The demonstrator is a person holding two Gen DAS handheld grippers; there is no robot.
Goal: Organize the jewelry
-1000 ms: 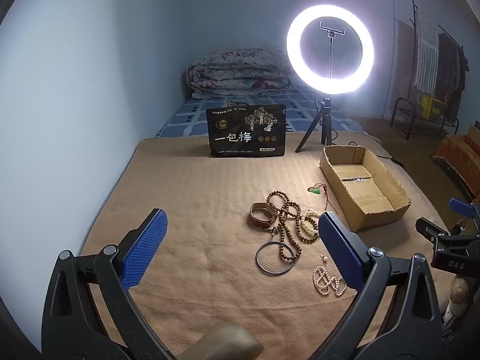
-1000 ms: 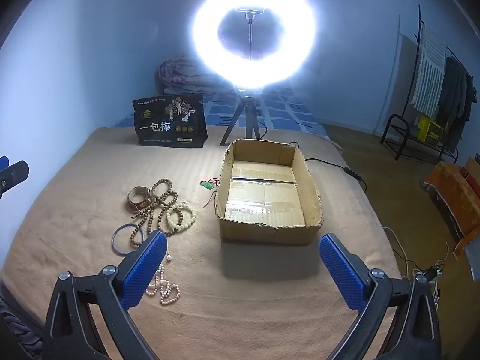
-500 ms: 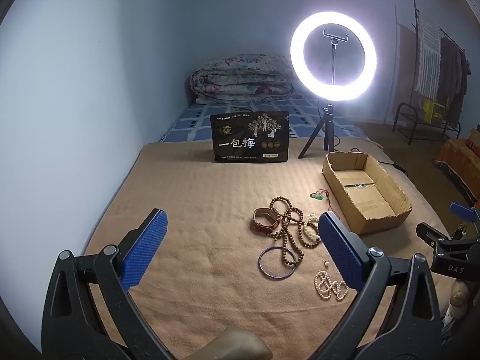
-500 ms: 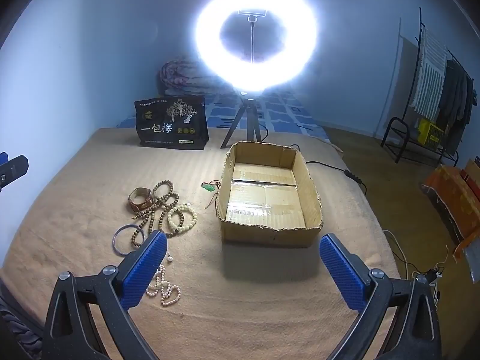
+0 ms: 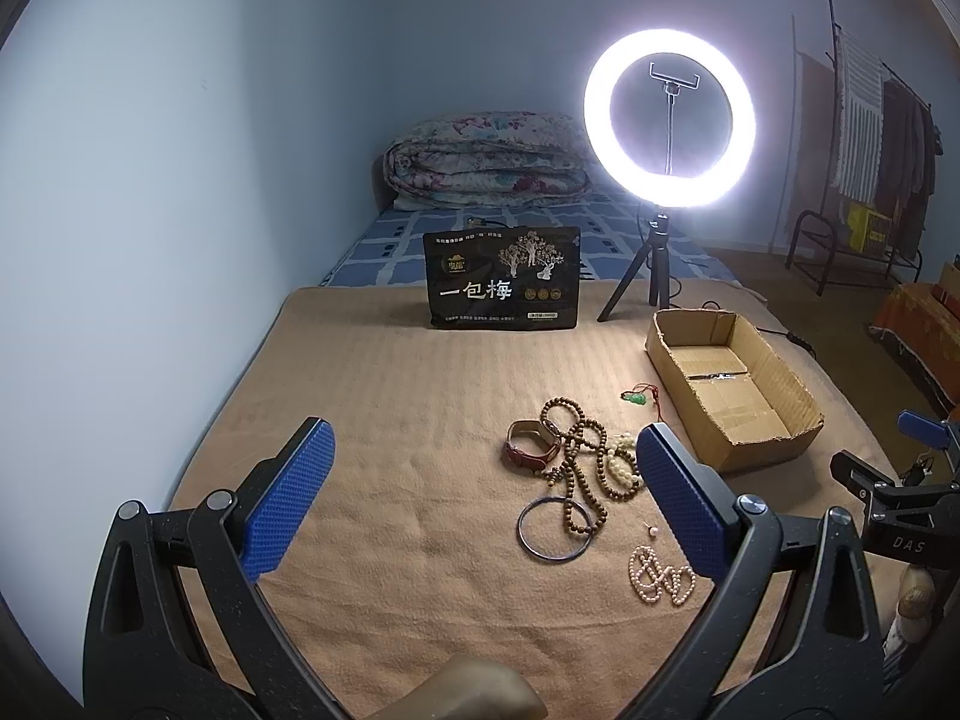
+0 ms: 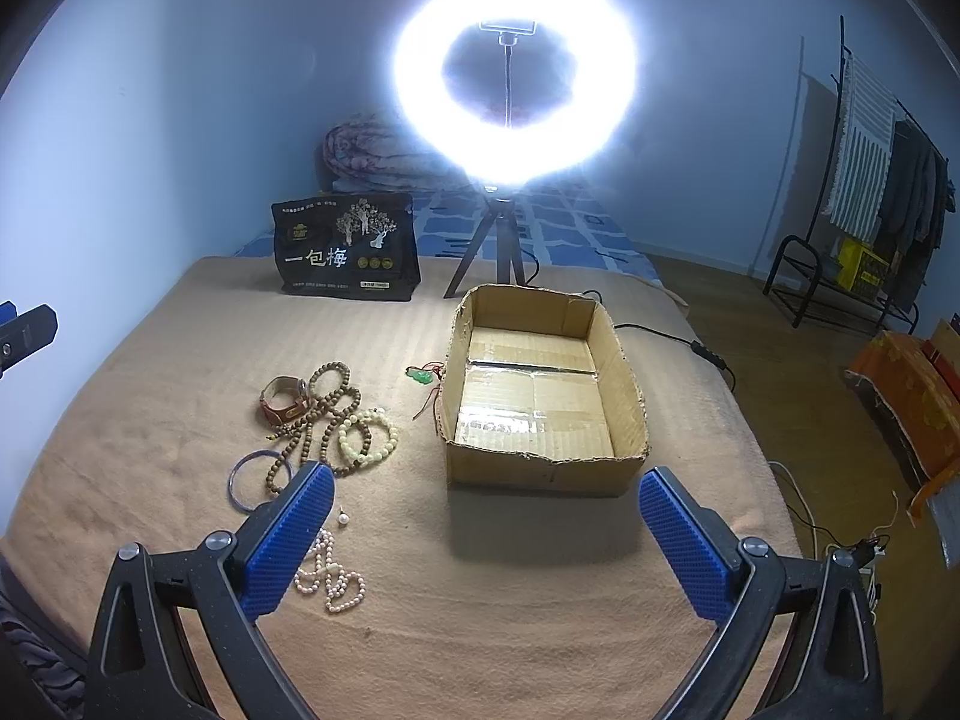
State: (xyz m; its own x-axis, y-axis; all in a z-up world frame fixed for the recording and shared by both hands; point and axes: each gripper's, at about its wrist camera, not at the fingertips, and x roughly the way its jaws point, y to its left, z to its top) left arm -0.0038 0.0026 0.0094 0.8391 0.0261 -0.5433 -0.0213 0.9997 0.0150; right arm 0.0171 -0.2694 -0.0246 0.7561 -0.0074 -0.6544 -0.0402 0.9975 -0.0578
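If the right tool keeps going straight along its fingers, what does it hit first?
Most likely the cardboard box: its near wall sits centred between the open right tool, with only bare blanket before it. The jewelry lies off to the left. Depth is uncertain.

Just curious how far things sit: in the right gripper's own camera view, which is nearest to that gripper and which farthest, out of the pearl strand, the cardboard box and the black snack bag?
From the right gripper, which is open:
1. Pearl strand, right beside its left finger.
2. Cardboard box, straight ahead.
3. Black snack bag, far back on the left, standing upright.
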